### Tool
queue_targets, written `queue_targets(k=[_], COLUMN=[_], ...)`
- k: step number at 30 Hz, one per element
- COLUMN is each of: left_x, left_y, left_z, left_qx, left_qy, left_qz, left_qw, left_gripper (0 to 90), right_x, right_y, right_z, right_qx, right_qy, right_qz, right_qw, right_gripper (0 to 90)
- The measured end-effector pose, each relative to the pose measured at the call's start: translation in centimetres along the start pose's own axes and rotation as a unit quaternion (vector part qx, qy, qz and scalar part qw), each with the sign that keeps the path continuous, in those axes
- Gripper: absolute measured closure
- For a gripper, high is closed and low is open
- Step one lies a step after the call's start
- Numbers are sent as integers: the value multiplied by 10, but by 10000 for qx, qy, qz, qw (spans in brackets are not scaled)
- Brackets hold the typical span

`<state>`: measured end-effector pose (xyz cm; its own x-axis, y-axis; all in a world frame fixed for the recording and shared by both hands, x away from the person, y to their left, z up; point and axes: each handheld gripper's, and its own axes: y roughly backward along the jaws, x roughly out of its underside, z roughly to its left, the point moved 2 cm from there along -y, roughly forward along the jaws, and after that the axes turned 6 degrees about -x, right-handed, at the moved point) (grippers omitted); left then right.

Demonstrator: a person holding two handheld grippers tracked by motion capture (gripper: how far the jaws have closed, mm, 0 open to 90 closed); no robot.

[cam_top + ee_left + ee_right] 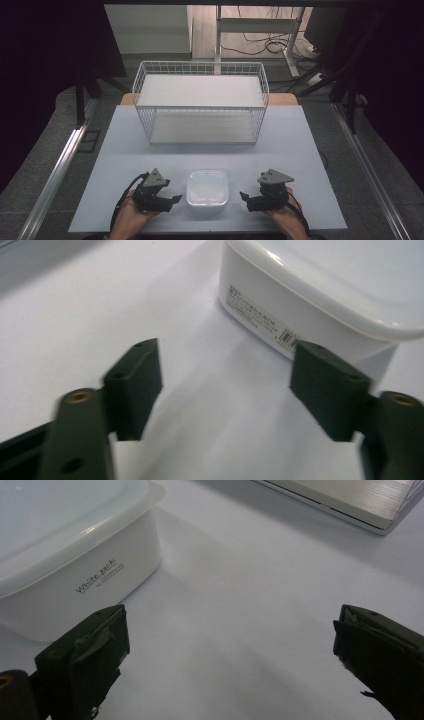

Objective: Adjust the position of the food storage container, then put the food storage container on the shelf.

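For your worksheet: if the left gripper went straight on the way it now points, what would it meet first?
Probably the white lidded container: the left gripper has open jaws aimed at its near labelled side, with bare table between. How far off it is stays unclear.

Room's pretty dim from the high view, black from 9 round to 3 o'clock, only the table (pixel 125 145) lit from overhead. Soft shadows pool under the white container (pixel 320 295), with a glare streak on its lid at 1 o'clock. Both gripper views go blurry on the near black jaws.
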<state>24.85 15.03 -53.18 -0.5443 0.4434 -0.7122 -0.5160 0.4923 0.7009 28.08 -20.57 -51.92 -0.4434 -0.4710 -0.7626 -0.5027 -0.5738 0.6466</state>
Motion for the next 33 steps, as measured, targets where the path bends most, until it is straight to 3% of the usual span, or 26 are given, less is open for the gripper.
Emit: queue_targets(k=[6, 9, 16, 26, 33], left_x=[4, 8, 10, 9, 2], left_y=[3, 3, 3, 5, 8], left_z=[4, 6, 8, 11, 8], left_qx=[58, -132, -234, -150, 63], left_qy=[91, -6, -128, 32, 150], left_qz=[-78, -76, -247, -486, -740], left_qw=[9999, 9999, 9993, 9987, 9971], left_gripper=[114, 67, 41, 36, 37], right_x=[1, 1, 1, 0, -7], right_y=[-1, -1, -1, -3, -2], right_z=[0, 0, 0, 1, 6], right_qx=[-39, -47, -75, -194, -437], right_qy=[77, 61, 52, 77, 106], right_qz=[18, 21, 17, 15, 15], right_qw=[10000, 10000, 10000, 9998, 9990], right_gripper=[5, 5, 5, 5, 6])
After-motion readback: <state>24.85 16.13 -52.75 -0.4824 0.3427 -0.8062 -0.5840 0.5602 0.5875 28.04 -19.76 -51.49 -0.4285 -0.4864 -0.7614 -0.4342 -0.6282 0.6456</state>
